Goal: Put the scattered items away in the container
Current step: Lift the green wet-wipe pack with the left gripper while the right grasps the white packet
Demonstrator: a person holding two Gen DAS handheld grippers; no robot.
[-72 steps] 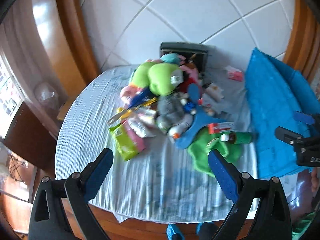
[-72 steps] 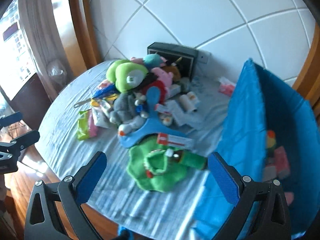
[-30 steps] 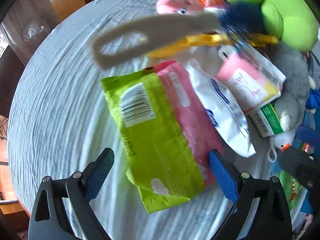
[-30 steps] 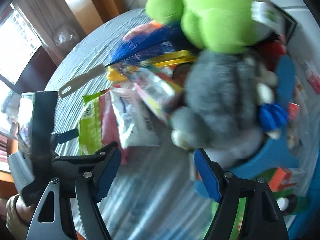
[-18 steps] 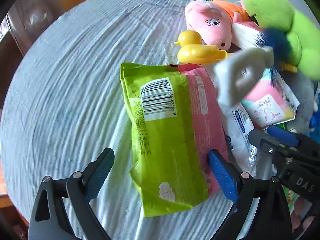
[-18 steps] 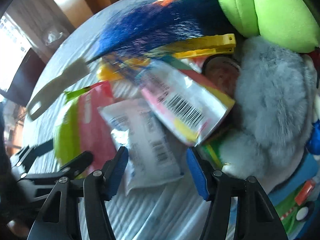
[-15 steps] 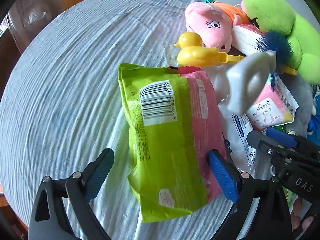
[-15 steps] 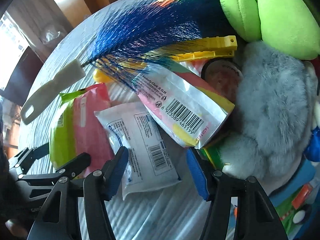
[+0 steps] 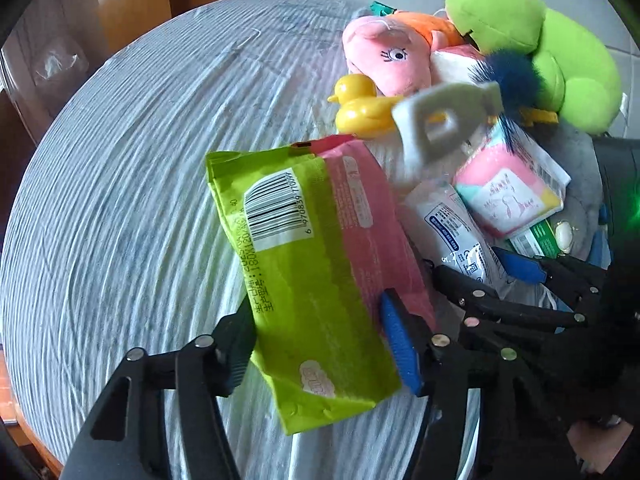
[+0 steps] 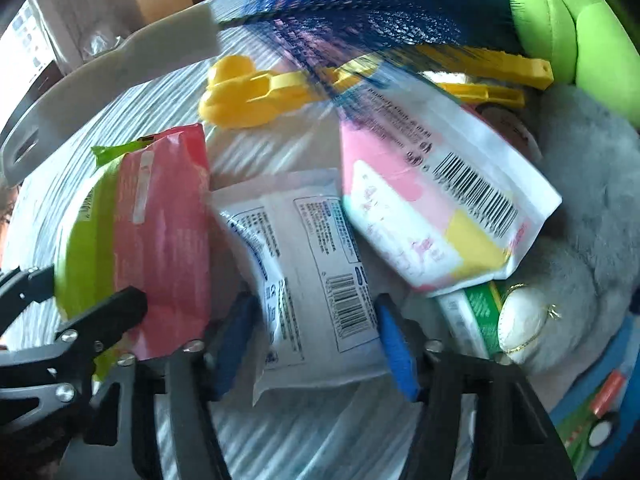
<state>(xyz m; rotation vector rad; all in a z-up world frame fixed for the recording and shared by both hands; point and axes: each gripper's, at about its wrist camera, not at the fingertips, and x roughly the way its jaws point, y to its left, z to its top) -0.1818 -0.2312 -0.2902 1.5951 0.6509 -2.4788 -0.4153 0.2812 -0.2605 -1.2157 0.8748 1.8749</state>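
1. The left gripper (image 9: 320,334) points steeply down at the table (image 9: 120,160); its jaws are closing around the green pack (image 9: 312,280), one pad at each long edge, and they look pressed against it.
2. The green pack, lime with a pink side and a barcode, lies on the striped cloth at the near edge of the pile, its far end near the yellow duck (image 9: 356,108).
3. The right gripper (image 10: 316,344) is just right of the left one, also pointing down. Its jaws are closing with the white pouch (image 10: 304,272) between them; the blue pads sit at the pouch's side edges, but blur hides whether they press on it.
4. The white pouch lies flat between the green pack and the pink pack (image 10: 440,208), which overlaps its far corner.
5. A duster (image 9: 448,120) with a grey handle and blue bristles lies across the pile, above the duck.
6. Beyond lie a pink plush (image 9: 388,56), a green plush (image 9: 552,48) and a grey plush (image 10: 580,200).
7. No container shows in either view.
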